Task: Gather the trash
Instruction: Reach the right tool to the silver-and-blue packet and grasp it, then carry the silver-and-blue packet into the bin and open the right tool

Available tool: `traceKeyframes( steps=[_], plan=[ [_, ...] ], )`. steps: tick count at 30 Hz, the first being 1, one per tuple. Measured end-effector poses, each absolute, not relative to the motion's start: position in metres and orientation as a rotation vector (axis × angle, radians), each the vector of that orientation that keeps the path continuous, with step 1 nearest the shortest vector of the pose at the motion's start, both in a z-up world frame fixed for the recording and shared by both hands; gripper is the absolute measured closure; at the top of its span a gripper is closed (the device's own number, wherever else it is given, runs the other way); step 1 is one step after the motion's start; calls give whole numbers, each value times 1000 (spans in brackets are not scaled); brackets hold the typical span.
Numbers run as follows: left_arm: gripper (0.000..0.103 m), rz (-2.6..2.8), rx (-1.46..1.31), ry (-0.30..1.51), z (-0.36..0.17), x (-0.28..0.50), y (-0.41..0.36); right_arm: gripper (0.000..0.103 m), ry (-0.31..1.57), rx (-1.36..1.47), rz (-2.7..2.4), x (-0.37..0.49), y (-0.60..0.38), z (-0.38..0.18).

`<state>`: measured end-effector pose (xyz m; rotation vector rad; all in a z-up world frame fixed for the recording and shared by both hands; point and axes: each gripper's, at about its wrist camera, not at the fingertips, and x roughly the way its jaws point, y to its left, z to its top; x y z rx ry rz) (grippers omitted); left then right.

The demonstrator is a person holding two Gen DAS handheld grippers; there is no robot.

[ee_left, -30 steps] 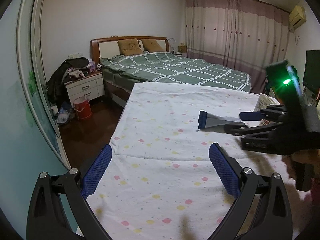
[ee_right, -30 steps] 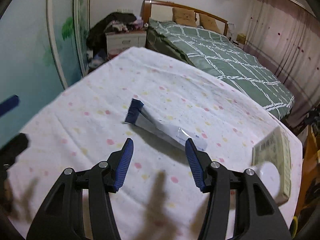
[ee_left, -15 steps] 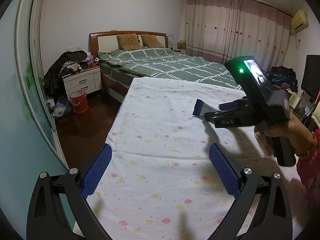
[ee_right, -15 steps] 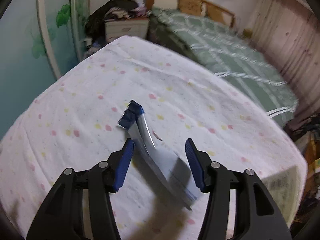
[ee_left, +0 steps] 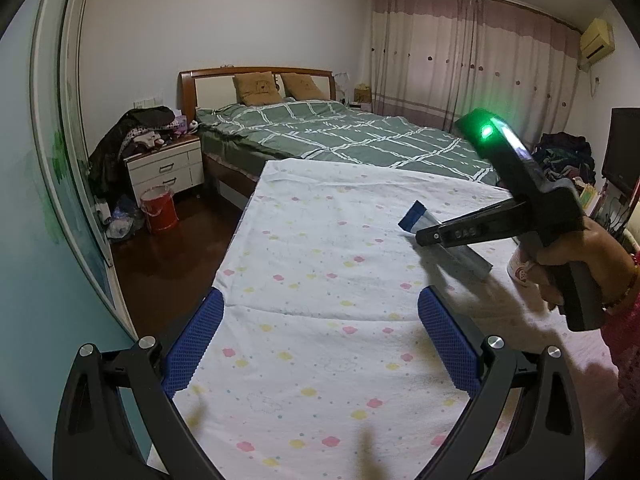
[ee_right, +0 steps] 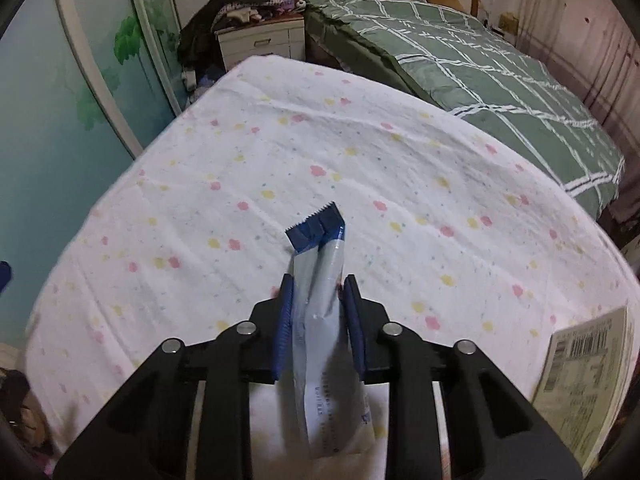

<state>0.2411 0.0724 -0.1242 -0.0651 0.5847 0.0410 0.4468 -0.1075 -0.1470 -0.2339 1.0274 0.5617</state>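
A long silver-white snack wrapper [ee_right: 316,264] with a blue serrated end lies on the flowered tablecloth [ee_right: 280,160]. My right gripper [ee_right: 318,292] points steeply down over it. Its jaws are closing, with the wrapper between the blue pads [ee_right: 285,312], which press its sides and crease it lengthwise. In the left wrist view the wrapper [ee_left: 416,216] sticks out past the right gripper [ee_left: 424,237], held in a person's hand [ee_left: 568,252]. My left gripper [ee_left: 320,336] hovers open over the near part of the cloth [ee_left: 320,240] with nothing between its fingers.
A printed cardboard box [ee_right: 584,380] lies at the table's right edge, and a small white cup [ee_left: 520,268] stands behind the right hand. Beyond the table are a green-quilted bed [ee_left: 340,136], a cluttered nightstand [ee_left: 164,168] and a red bucket [ee_left: 160,212] on the floor.
The right gripper moved onto the wrapper, tilted further down, and narrowed its jaws around it. The wrapper now points away along the fingers. The left gripper stayed put.
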Motion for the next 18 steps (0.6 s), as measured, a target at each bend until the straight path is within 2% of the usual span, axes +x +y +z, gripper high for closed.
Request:
traceKeyframes(
  steps=[10,18],
  plan=[
    [7,15,-43,580,-123,233,59,80,892,18,630,380,-167,-82],
    [7,-47,-21,569,-115,225,31,80,721,118,506,303,-274,-34]
  ],
)
